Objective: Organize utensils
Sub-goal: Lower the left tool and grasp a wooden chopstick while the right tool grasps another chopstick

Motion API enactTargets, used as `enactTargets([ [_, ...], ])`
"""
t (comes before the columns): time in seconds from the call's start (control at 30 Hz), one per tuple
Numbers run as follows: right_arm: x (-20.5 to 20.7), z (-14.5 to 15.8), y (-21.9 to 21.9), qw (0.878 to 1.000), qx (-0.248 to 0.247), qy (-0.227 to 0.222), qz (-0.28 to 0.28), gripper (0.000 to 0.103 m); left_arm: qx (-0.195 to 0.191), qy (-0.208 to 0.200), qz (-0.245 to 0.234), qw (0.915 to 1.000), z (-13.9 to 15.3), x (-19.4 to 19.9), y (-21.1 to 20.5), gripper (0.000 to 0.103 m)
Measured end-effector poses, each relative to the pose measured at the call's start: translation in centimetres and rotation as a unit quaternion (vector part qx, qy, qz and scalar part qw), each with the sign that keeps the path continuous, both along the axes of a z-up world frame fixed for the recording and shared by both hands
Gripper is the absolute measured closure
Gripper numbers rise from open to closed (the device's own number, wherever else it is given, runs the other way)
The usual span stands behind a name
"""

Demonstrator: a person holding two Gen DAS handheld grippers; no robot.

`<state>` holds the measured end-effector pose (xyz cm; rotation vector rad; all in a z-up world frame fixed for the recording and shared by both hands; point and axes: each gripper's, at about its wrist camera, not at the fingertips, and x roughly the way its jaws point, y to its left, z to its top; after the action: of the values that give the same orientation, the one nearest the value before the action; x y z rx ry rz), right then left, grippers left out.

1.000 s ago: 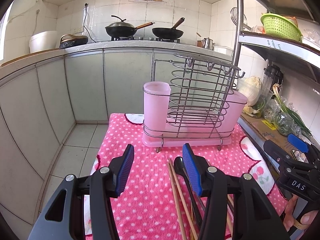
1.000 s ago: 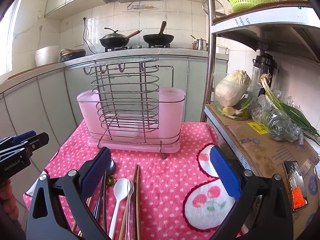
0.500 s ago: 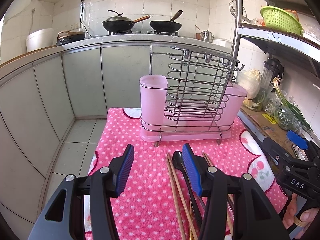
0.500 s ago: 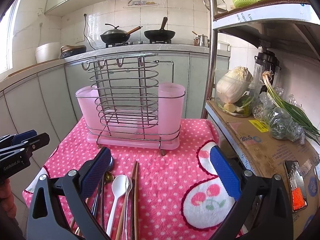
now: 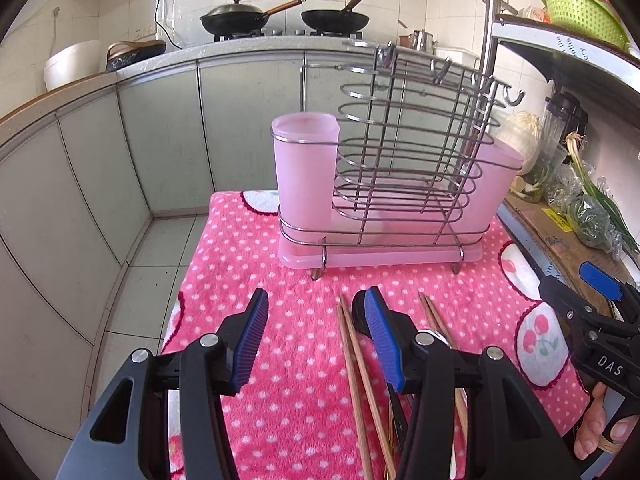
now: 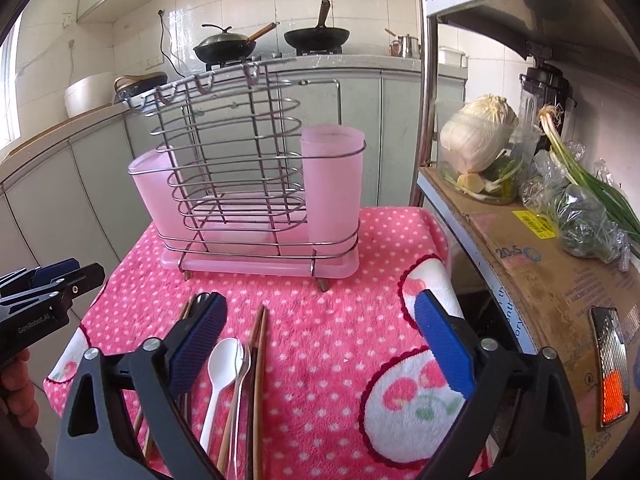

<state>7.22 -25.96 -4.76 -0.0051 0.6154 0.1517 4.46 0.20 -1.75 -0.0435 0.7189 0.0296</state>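
A wire utensil rack (image 5: 400, 168) (image 6: 240, 168) with pink plastic cups stands at the back of a pink dotted cloth (image 5: 256, 264) (image 6: 352, 312). Loose utensils lie in front of it: wooden chopsticks (image 5: 356, 360) (image 6: 258, 344), a white spoon (image 6: 222, 364), a metal spoon (image 6: 242, 360) and a dark spoon (image 5: 360, 312). My left gripper (image 5: 316, 336) is open and empty above the cloth, its right finger over the utensils. My right gripper (image 6: 320, 336) is open wide and empty, the utensils under its left finger.
A shelf unit on the right holds a cardboard sheet (image 6: 540, 272), a cabbage in a jar (image 6: 476, 140), bagged greens (image 6: 580, 208) and a green basket (image 5: 580, 8). Grey cabinets and a counter with two woks (image 5: 240, 16) stand behind. The floor drops off left of the cloth.
Both grippers have tilted down and moved closer to the cloth and rack. The jaws stay open and nothing was picked up.
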Motion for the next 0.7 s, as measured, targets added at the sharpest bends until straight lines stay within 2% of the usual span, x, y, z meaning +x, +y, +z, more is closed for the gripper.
enactTargets([
  [0.07,0.8,-0.5,-0.6,1.000,0.018,0.022,0.003,0.020,-0.002,0.016,-0.002,0.9999,-0.6,0.8,0.1,0.053],
  [0.17,1.8,-1.1,-1.4,0.998,0.040,0.053,0.006,0.032,-0.026,0.053,-0.014,0.9982,-1.7,2.1,1.1,0.053],
  [0.23,2.3,-1.6,-1.9,0.996,0.053,0.072,0.007,0.040,-0.038,0.081,-0.021,0.9957,-2.5,2.9,1.7,0.067],
  [0.37,2.9,-2.4,-1.9,0.993,0.063,0.101,0.016,0.055,-0.062,0.126,-0.041,0.9892,-3.9,4.1,2.5,0.069],
  [0.5,3.2,-2.9,-1.5,0.990,0.073,0.120,0.029,0.059,-0.098,0.181,-0.064,0.9765,-5.3,5.4,2.3,0.071],
  [0.53,3.3,-3.0,-1.4,0.989,0.074,0.124,0.033,0.059,-0.100,0.193,-0.070,0.9734,-5.7,5.8,2.0,0.077],
  [0.7,3.8,-3.3,-1.5,0.984,0.092,0.148,0.044,0.064,-0.091,0.244,-0.073,0.9627,-8.0,7.9,0.9,0.090],
])
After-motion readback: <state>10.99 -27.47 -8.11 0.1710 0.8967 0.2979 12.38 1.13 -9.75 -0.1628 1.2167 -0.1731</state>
